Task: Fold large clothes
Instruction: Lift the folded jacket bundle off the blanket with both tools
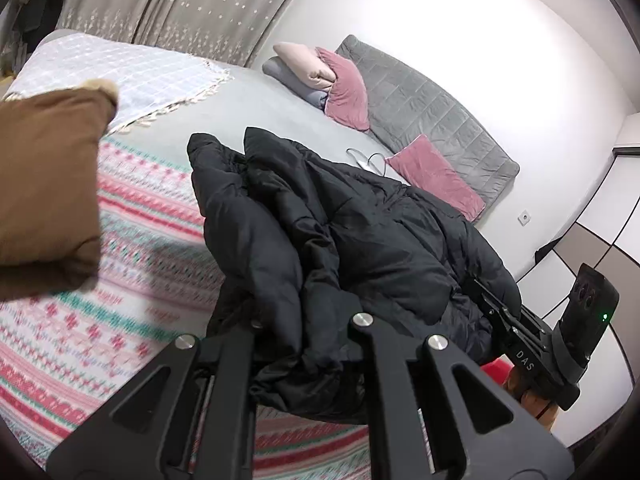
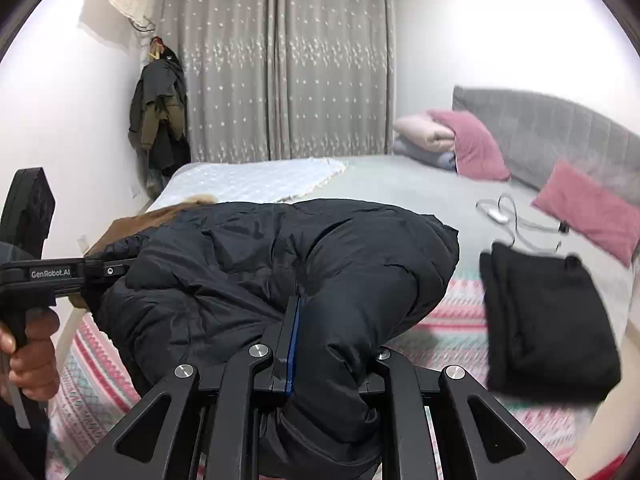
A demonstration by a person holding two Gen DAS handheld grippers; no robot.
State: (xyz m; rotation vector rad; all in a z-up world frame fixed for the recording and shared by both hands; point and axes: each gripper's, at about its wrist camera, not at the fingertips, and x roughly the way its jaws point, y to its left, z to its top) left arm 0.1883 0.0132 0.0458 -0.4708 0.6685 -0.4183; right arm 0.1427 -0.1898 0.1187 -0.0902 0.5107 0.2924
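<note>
Left hand-held gripper [image 1: 308, 320]: narrow, closed on a thick bunch of the black puffer jacket [image 1: 360, 220], fabric pressed between the two fingers. Right hand-held gripper [image 2: 294, 344]: also narrow, clamped on another fold of the same jacket, the blue pad visible against the cloth.

Black puffer jacket: lifted, hanging between both hand-held grippers above the patterned blanket [image 1: 132, 280] on the bed [image 1: 256, 112]. In the right wrist view, bulging just ahead of the fingers and reaching left as far as the left hand-held gripper, held there by a hand [image 2: 32, 356] on its handle.

Left of the left hand-held gripper: a folded brown garment [image 1: 48, 188], blurred, over the patterned blanket; not possible to tell if lying or raised. Right of the right hand-held gripper: a folded black garment [image 2: 548, 324], on the blanket near the bed edge.

Further ahead of the fingers: a pale checked throw [image 1: 120, 72], pink pillows [image 1: 348, 88] against the grey headboard [image 1: 432, 120], a white cable [image 2: 516, 220] on the grey sheet.

Beyond the bed: grey curtains [image 2: 280, 72], and dark coats [image 2: 160, 120] hanging in the corner.
</note>
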